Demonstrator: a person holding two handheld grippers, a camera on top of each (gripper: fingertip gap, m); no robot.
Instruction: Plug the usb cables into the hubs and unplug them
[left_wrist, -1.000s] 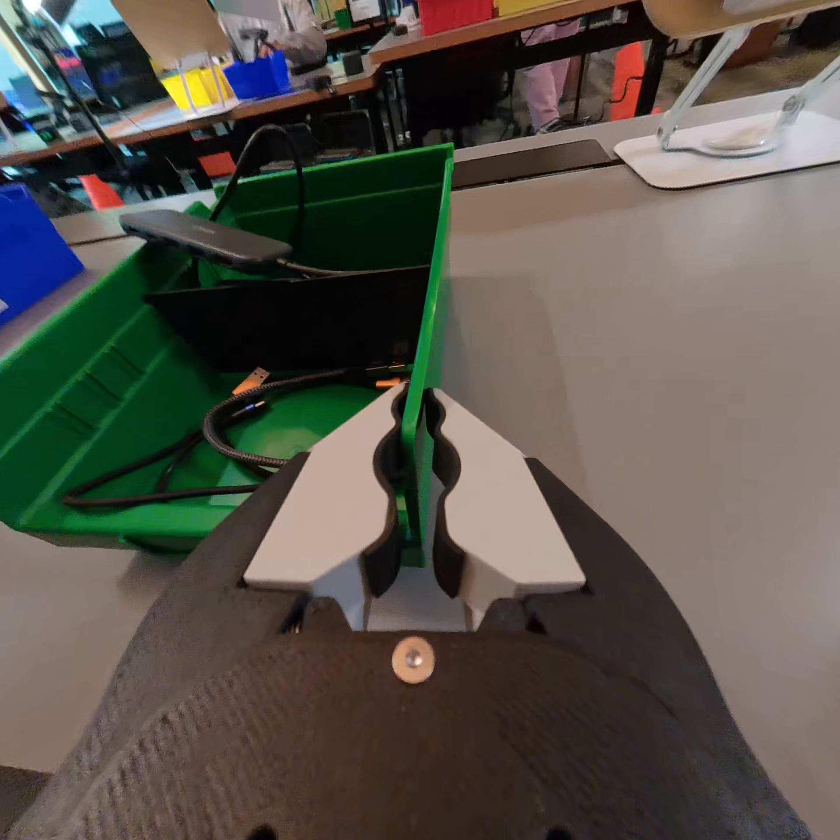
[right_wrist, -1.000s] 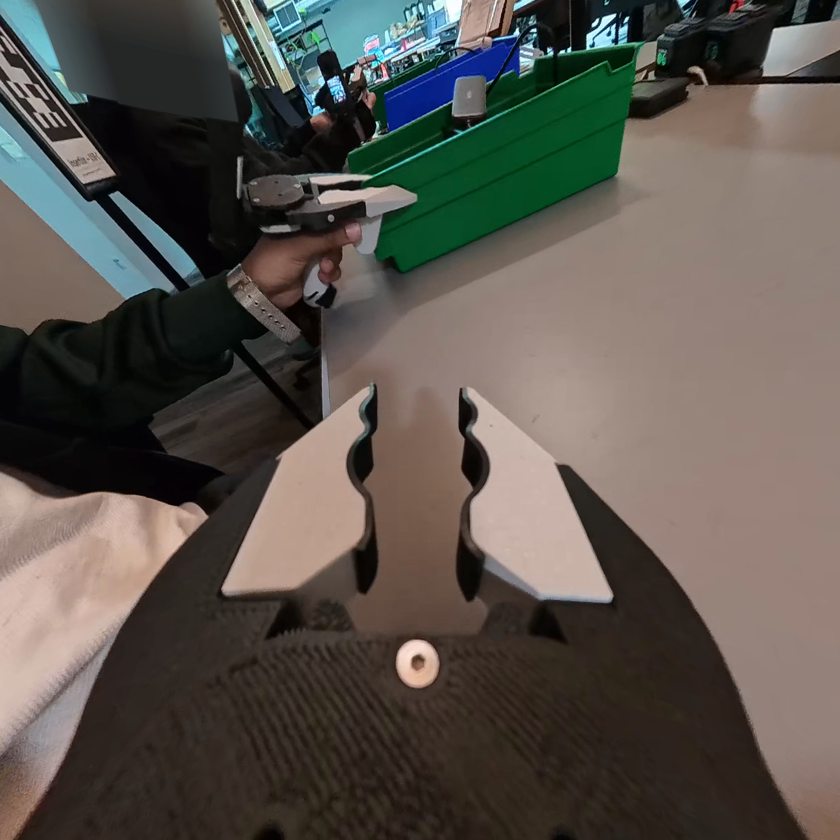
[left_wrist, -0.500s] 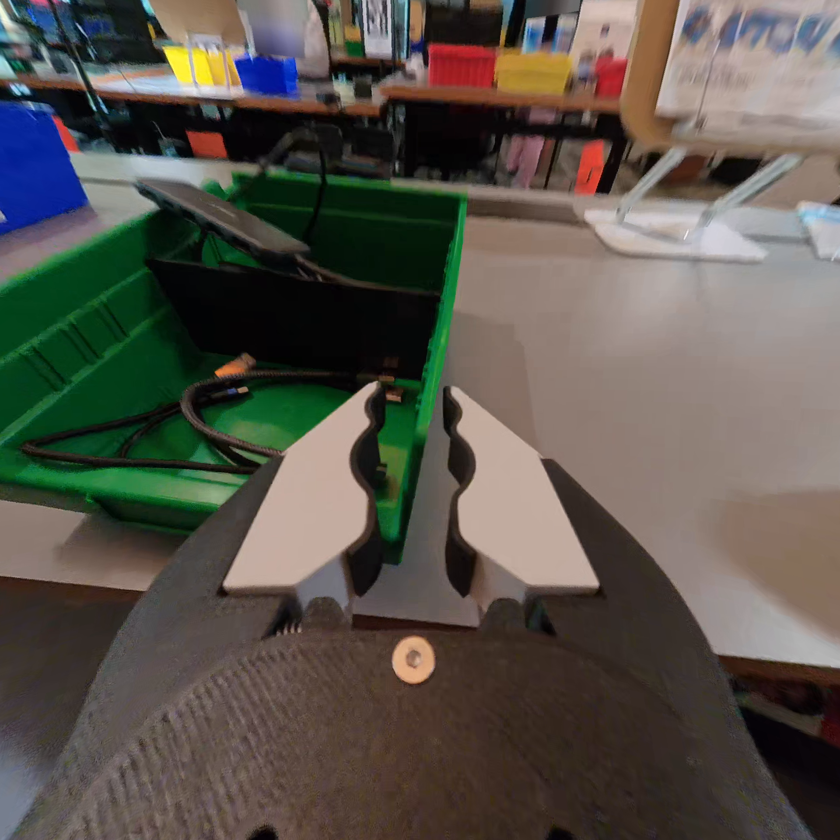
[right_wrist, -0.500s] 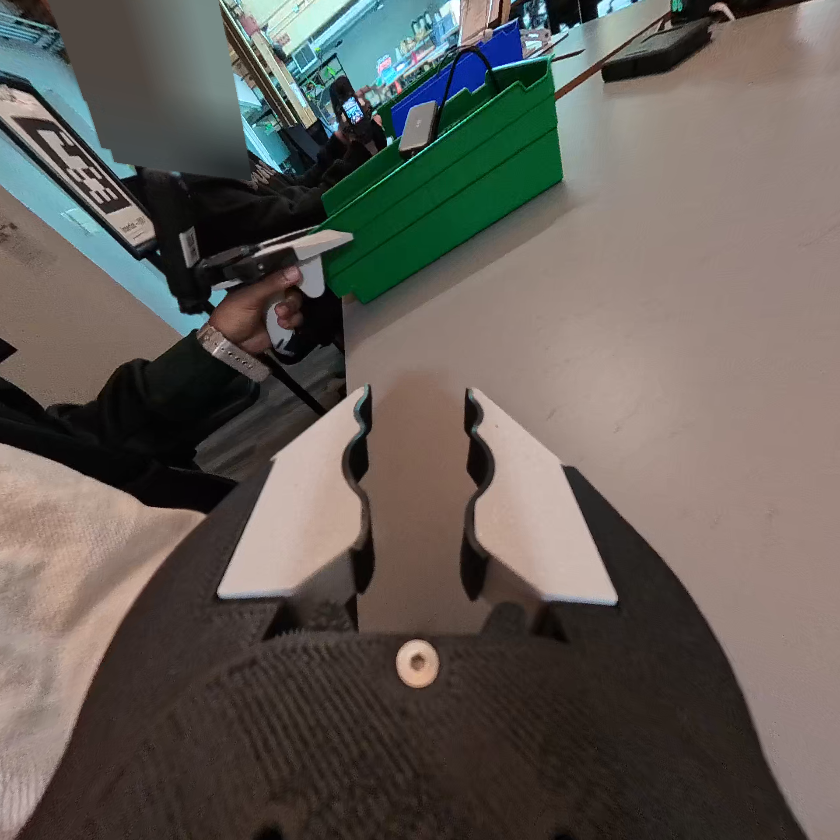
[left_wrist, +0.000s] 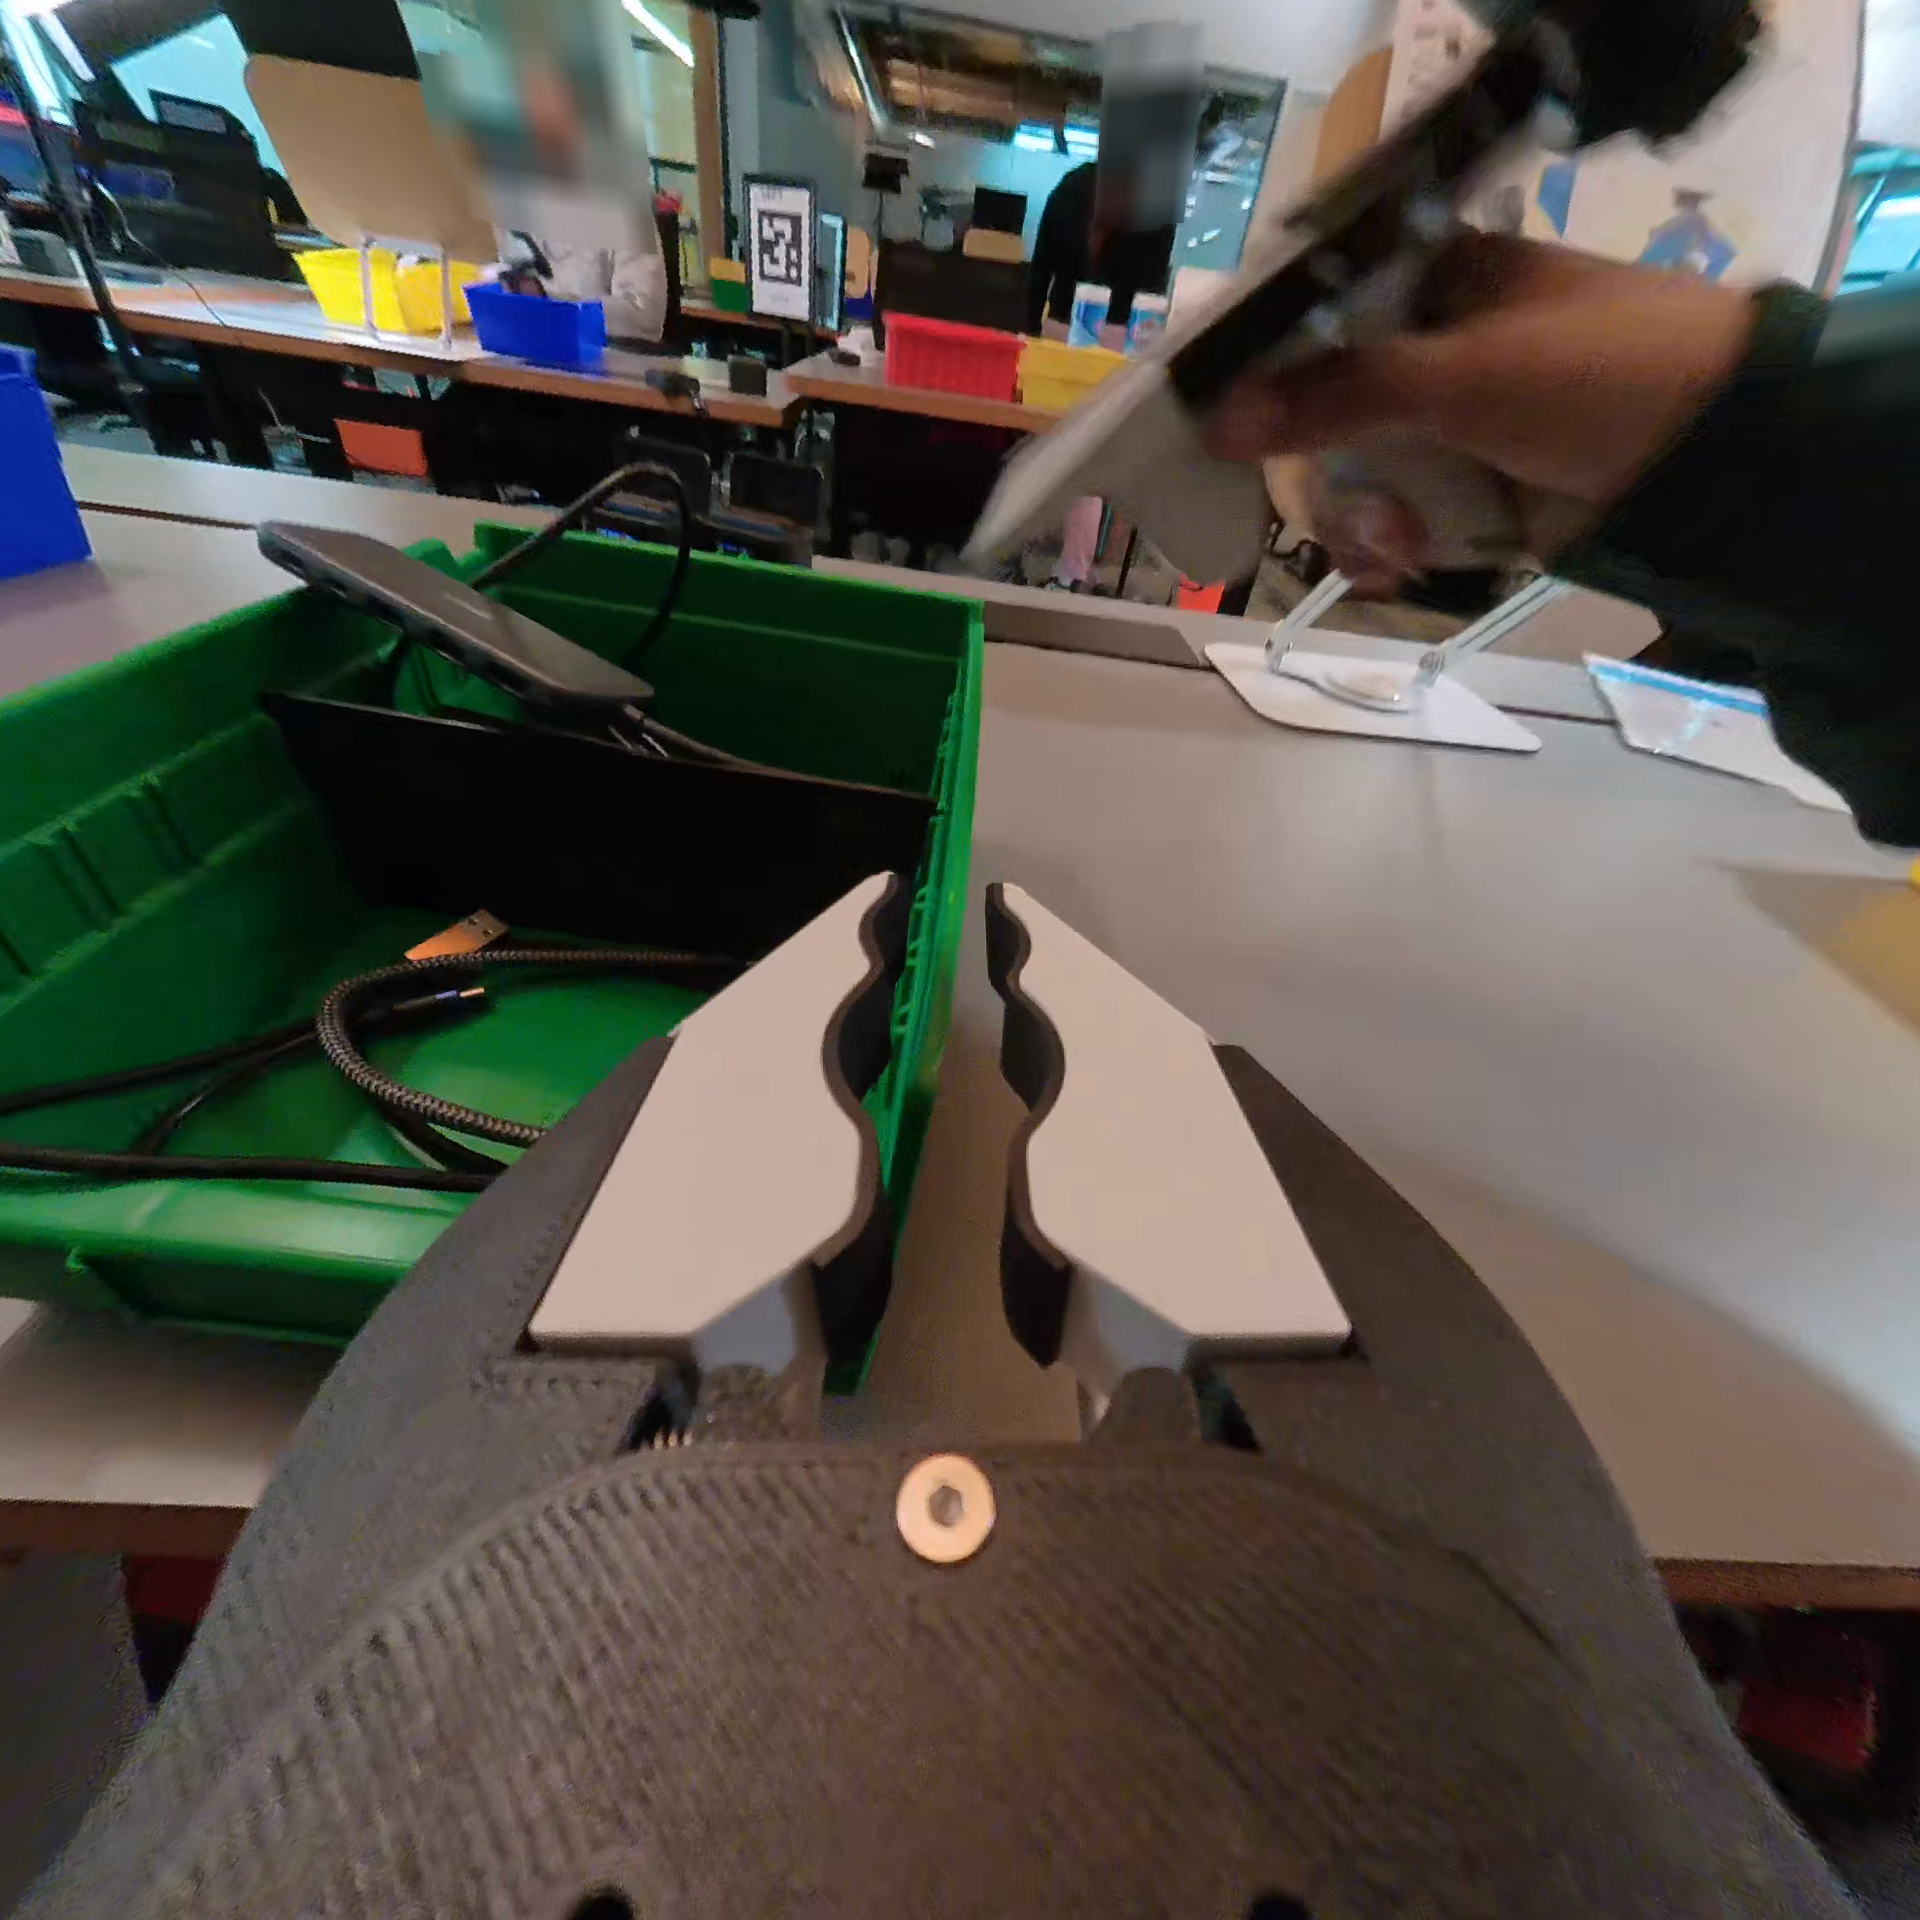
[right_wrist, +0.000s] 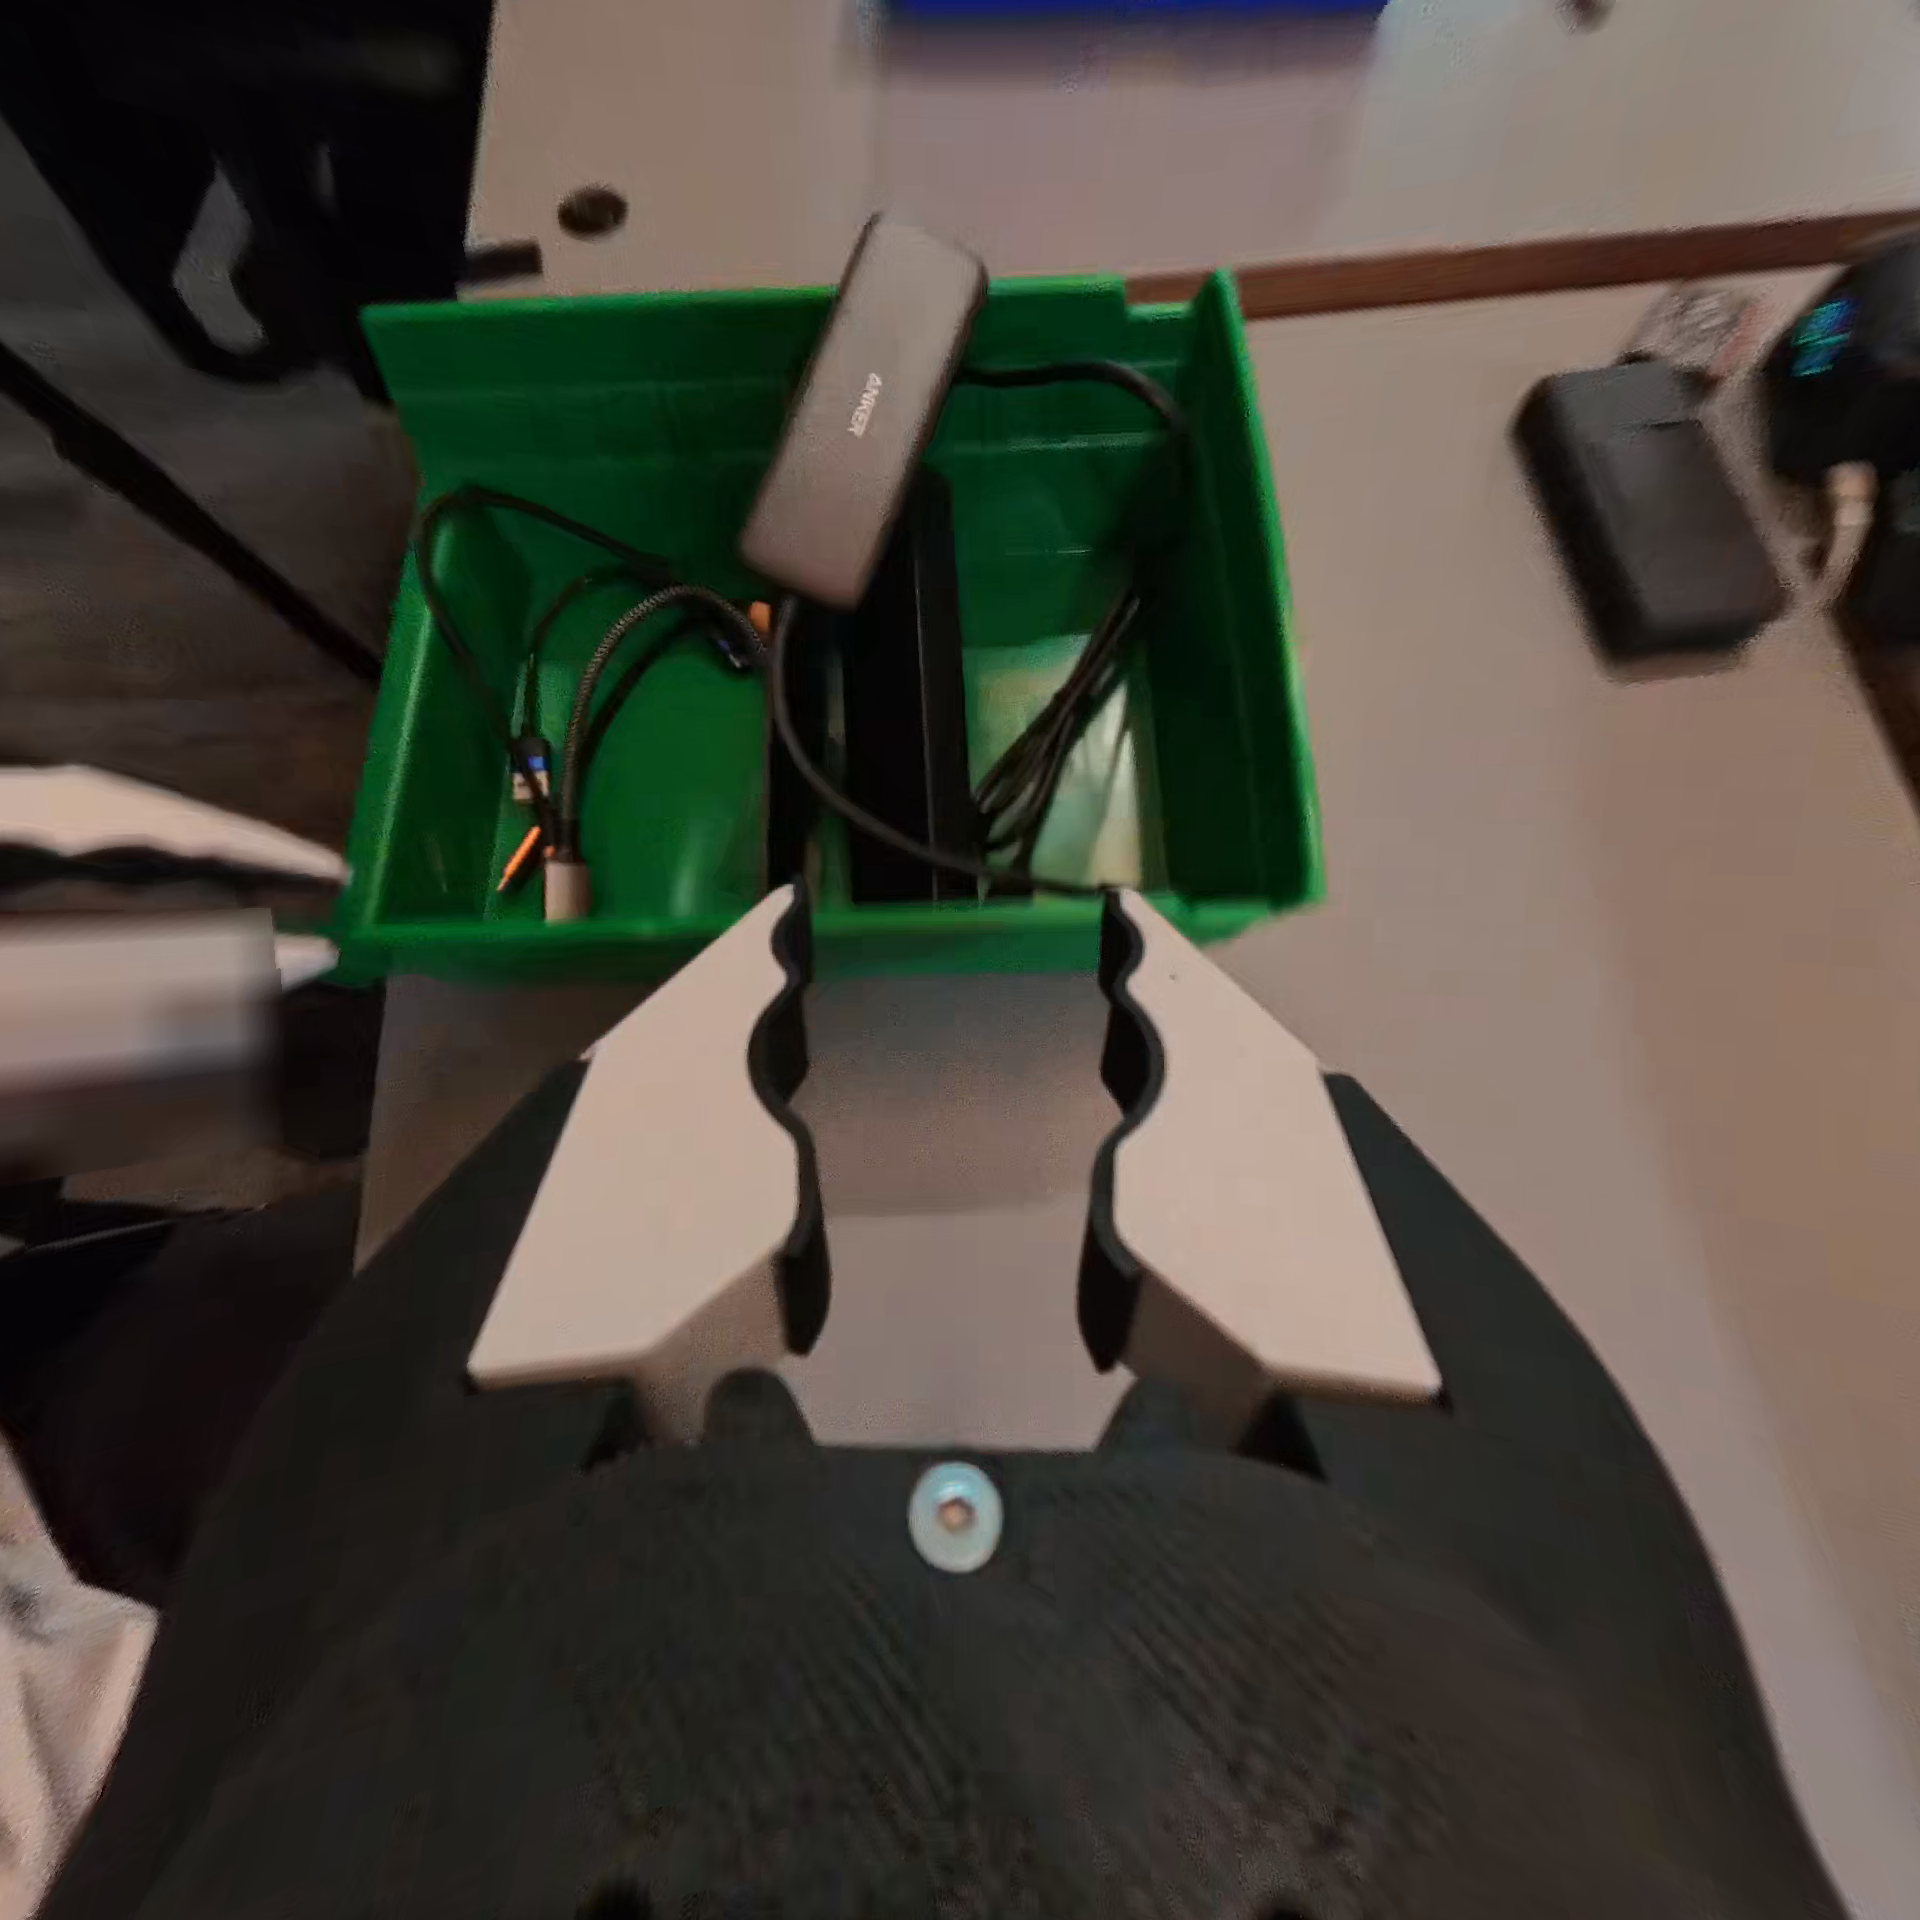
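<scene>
On the grey counter stands a green bin split by a black divider; a grey hub leans on that divider, and braided cables lie in the nearer compartment. The left tool gapes narrowly, empty, astride the bin's right wall, while the right tool hangs wide open and empty above the bin.

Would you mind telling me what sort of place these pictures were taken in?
Probably a shared lab or workshop: long benches carrying coloured parts bins, a printed marker board on a stand, and a green bin of cables on a grey worktable.
</scene>
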